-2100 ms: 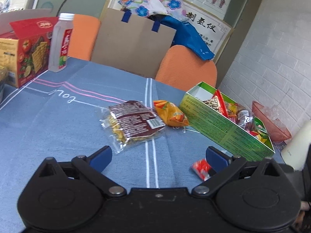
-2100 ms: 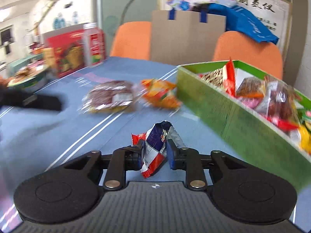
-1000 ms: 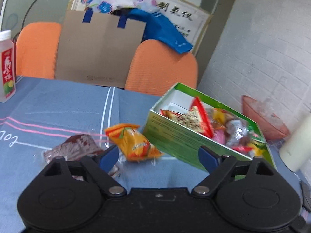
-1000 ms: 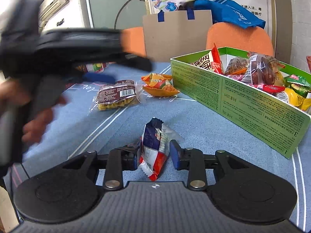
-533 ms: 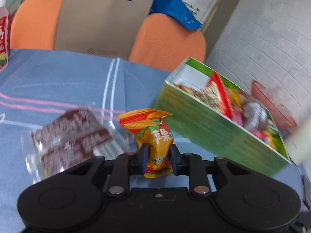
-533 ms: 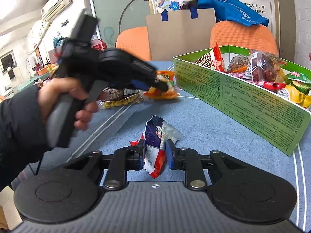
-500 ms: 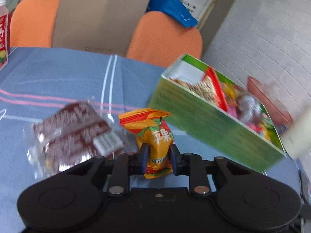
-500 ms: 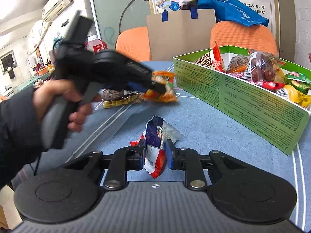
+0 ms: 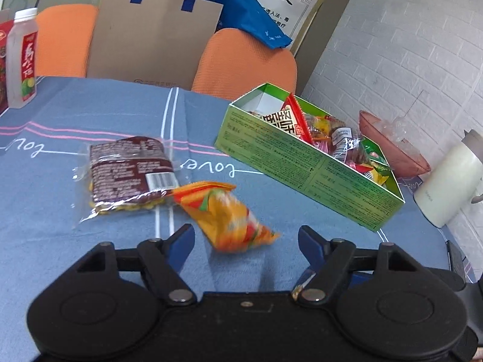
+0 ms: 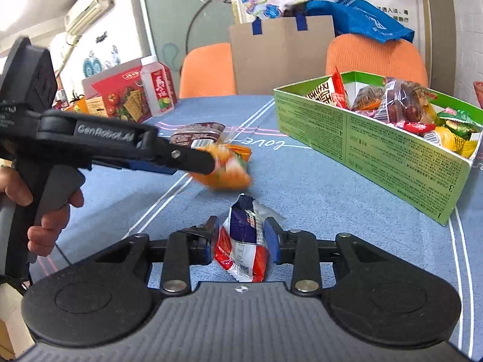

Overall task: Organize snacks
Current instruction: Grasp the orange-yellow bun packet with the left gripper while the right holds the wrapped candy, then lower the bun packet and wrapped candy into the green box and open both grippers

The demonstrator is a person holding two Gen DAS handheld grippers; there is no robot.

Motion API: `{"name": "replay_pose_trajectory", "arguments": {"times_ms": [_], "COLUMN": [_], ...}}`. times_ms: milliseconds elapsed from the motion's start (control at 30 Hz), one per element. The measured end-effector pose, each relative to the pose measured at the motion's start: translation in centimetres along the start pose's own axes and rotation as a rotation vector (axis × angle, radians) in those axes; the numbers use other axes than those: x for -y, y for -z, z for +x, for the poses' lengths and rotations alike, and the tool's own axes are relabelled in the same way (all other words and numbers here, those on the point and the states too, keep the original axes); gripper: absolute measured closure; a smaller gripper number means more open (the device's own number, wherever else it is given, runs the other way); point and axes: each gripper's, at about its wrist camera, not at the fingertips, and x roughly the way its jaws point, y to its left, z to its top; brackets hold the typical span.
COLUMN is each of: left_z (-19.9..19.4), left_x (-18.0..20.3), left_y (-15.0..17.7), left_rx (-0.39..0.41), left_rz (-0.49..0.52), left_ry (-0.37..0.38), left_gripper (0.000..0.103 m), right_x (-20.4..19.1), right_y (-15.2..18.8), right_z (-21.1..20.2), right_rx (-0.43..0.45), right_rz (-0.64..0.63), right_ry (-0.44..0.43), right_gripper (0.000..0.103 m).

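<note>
The left gripper (image 9: 244,238) has just sprung wide and the orange packet (image 9: 225,214) is loose between its fingers, blurred, not gripped, short of the green box (image 9: 305,172). Looks like a slip: that one still needs a fresh pinch and a carry over the cardboard wall. The right gripper (image 10: 241,238) has its jaws easing apart around the crinkly red-white-blue wrapper (image 10: 243,238), pads just beside the foil, barely touching if at all. The brown clear-film pack (image 9: 129,172) lies flat on the blue cloth (image 9: 60,150). The box is already heaped with glossy sweets.
</note>
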Motion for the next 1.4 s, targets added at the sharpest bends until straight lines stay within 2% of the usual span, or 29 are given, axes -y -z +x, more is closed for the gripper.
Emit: {"name": "replay_pose_trajectory", "arguments": {"times_ms": [67,100,167,233,300,333,400,467,567,667,800,967,1000,1033,1167,1300,1400], "left_z": [1.2,1.7,2.5,3.1,3.4,3.5,3.4,2.8,1.5,0.2,-0.7,0.3,0.4,0.5,0.8,2.6,4.0], "left_x": [-0.1,-0.5,-0.9,-1.5,-1.6,-1.7,-2.0,-1.8,-0.7,1.8,4.7,7.1,7.5,7.9,7.8,6.8,6.6], "left_y": [-0.2,-0.2,-0.3,-0.4,-0.4,-0.5,-0.4,-0.4,-0.8,-2.2,-5.0,-6.7,-6.5,-5.9,-2.3,-0.2,-0.3], "left_rx": [-0.014,-0.022,-0.031,-0.034,-0.017,-0.029,-0.037,-0.039,-0.041,0.0,0.062,0.088,0.09,0.084,0.056,-0.05,-0.074], "left_rz": [-0.02,-0.037,-0.078,-0.119,-0.115,-0.105,-0.109,-0.092,-0.065,0.005,0.071,0.12,0.133,0.15,0.164,0.112,0.088], "left_ry": [-0.013,-0.016,-0.014,-0.011,-0.019,-0.024,-0.001,0.008,0.075,0.133,0.209,0.188,0.178,0.16,0.057,0.051,0.038], "left_gripper": [0.0,0.0,0.0,0.0,0.0,0.018,0.021,0.021,0.023,0.023,0.024,0.023,0.016,0.0,0.0,0.0,0.0], "right_x": [0.0,0.0,-0.1,-0.2,-0.2,-0.2,-0.1,0.2,0.6,1.4,3.2,6.0,6.5,6.9,8.1,8.1,7.3], "right_y": [-0.1,-0.1,0.1,0.5,0.6,0.7,0.8,0.8,0.2,-1.4,-3.8,-5.5,-5.5,-5.3,-3.6,-2.1,-1.4], "right_z": [0.6,0.9,1.4,1.6,1.6,1.6,1.5,1.2,0.2,-1.4,-3.5,-4.8,-5.0,-5.2,-4.9,-3.4,-2.1], "right_rx": [-0.009,-0.017,-0.029,-0.027,-0.025,-0.025,-0.02,-0.015,0.025,0.102,0.21,0.273,0.277,0.279,0.247,0.192,0.141], "right_rz": [0.012,0.016,0.011,0.011,0.007,0.004,-0.002,0.003,0.008,0.001,-0.012,-0.01,-0.005,0.001,0.042,0.059,0.047], "right_ry": [0.013,0.019,0.024,0.027,0.028,0.028,0.028,0.02,0.021,0.037,0.098,0.195,0.209,0.219,0.216,0.171,0.151], "right_gripper": [0.035,0.026,0.024,0.029,0.033,0.037,0.041,0.044,0.045,0.045,0.045,0.045,0.045,0.045,0.045,0.044,0.045]}}
